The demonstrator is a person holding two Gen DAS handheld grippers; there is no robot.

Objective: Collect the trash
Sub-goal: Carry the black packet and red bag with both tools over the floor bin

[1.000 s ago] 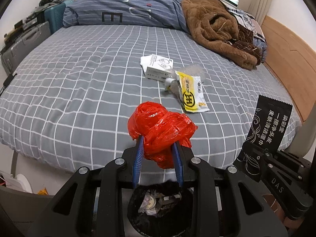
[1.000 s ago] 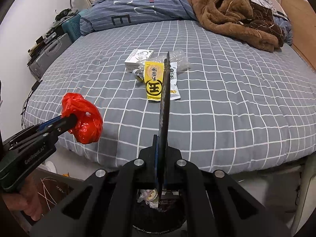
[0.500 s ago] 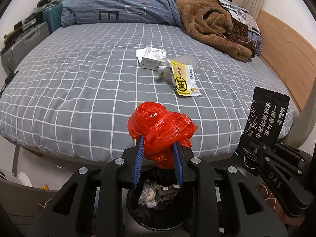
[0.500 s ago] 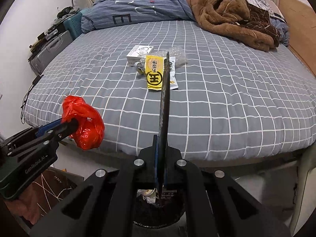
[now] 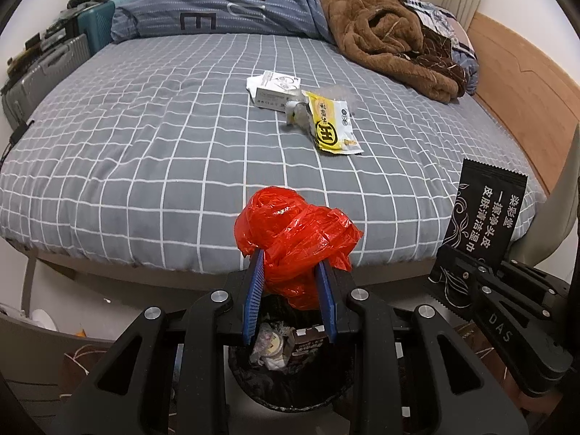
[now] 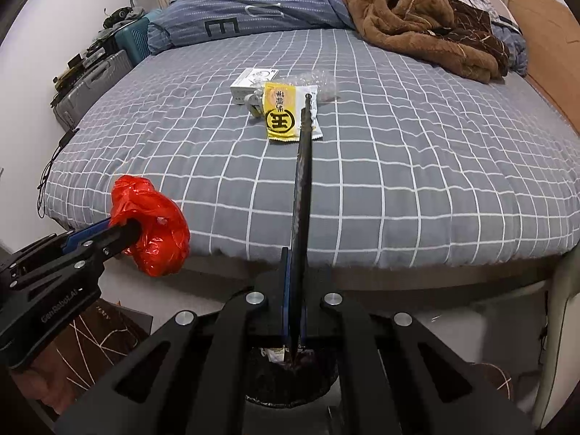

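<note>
Grey checked bed [image 5: 152, 152] fills the background, with a yellow wrapper [image 5: 331, 127] and white box [image 5: 275, 90] lying mid-mattress, touching. Left gripper [image 5: 290, 282] has its jaws clamped on a crumpled red plastic bag [image 5: 295, 239], held over the black trash bin [image 5: 290, 395] (already holding scraps). Right gripper [image 6: 295, 311], jaws pressed narrow, pinches a flat black sachet [image 6: 302, 195] upright above the bin.

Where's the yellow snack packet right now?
The yellow snack packet lies mid-bed on the grid sheet, just right of the white box, overlapping a clear wrapper.
</note>
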